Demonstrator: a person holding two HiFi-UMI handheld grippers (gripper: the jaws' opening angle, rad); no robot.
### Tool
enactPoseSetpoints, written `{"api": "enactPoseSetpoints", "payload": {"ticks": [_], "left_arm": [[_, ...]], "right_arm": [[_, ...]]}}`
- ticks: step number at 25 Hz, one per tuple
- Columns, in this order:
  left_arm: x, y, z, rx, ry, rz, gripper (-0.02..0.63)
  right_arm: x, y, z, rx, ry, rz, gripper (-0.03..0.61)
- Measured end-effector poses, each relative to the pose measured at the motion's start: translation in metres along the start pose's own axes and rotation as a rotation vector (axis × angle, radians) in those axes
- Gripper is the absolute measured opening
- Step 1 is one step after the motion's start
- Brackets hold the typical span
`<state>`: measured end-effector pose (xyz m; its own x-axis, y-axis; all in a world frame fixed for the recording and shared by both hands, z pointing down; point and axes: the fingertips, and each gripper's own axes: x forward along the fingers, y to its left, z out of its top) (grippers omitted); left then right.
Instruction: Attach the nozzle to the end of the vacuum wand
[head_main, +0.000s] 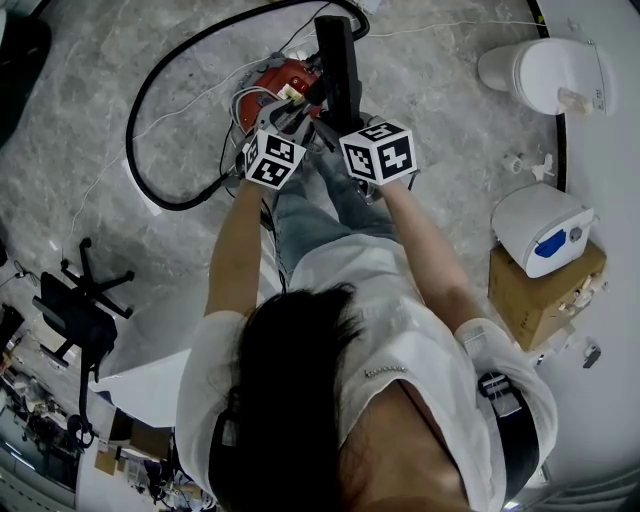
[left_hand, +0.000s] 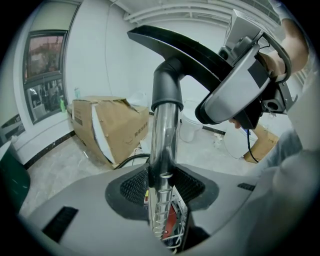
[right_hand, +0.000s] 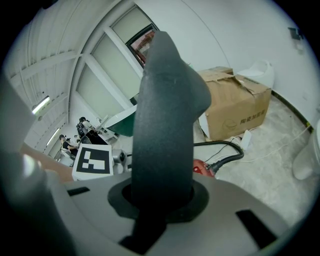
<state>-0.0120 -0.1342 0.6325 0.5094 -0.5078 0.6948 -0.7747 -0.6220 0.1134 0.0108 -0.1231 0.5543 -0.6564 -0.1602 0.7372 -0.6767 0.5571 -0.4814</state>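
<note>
A chrome vacuum wand (left_hand: 162, 145) rises between the jaws of my left gripper (left_hand: 162, 186), which is shut on it. At the wand's top sits a dark grey neck carrying the black nozzle (left_hand: 185, 45). My right gripper (right_hand: 160, 200) is shut on that black nozzle (right_hand: 165, 125), which fills the right gripper view. From the head view, both grippers are side by side over the person's lap: left gripper (head_main: 290, 118), right gripper (head_main: 342, 108), with the nozzle (head_main: 338, 55) pointing away from them.
The red vacuum body (head_main: 282, 82) lies on the floor just beyond the grippers, its black hose (head_main: 150, 120) looping left. A cardboard box (right_hand: 237, 107) stands by the wall. White bins (head_main: 545, 72) and a white appliance (head_main: 542, 228) stand right; an office chair (head_main: 75, 320) stands left.
</note>
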Motion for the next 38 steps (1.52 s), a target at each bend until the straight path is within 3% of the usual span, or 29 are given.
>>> {"api": "enactPoseSetpoints", "payload": {"ticks": [4, 14, 26, 33, 38], "left_arm": [[-0.001, 0.001, 0.0, 0.003, 0.002, -0.014, 0.156], [-0.001, -0.001, -0.003, -0.029, 0.005, -0.045, 0.156], [0.001, 0.004, 0.0, -0.05, 0.01, -0.029, 0.156], [-0.001, 0.001, -0.001, -0.043, 0.012, -0.037, 0.156], [0.001, -0.001, 0.0, -0.022, 0.007, -0.041, 0.156]], "right_arm": [[0.002, 0.003, 0.0, 0.032, -0.005, -0.011, 0.07], [0.003, 0.0, -0.007, -0.083, -0.001, 0.07, 0.071], [0.007, 0.006, 0.001, 0.147, 0.022, 0.014, 0.069], [0.005, 0.01, -0.006, 0.065, 0.002, 0.069, 0.077], [0.003, 0.002, -0.007, 0.018, 0.025, 0.034, 0.081]]}}
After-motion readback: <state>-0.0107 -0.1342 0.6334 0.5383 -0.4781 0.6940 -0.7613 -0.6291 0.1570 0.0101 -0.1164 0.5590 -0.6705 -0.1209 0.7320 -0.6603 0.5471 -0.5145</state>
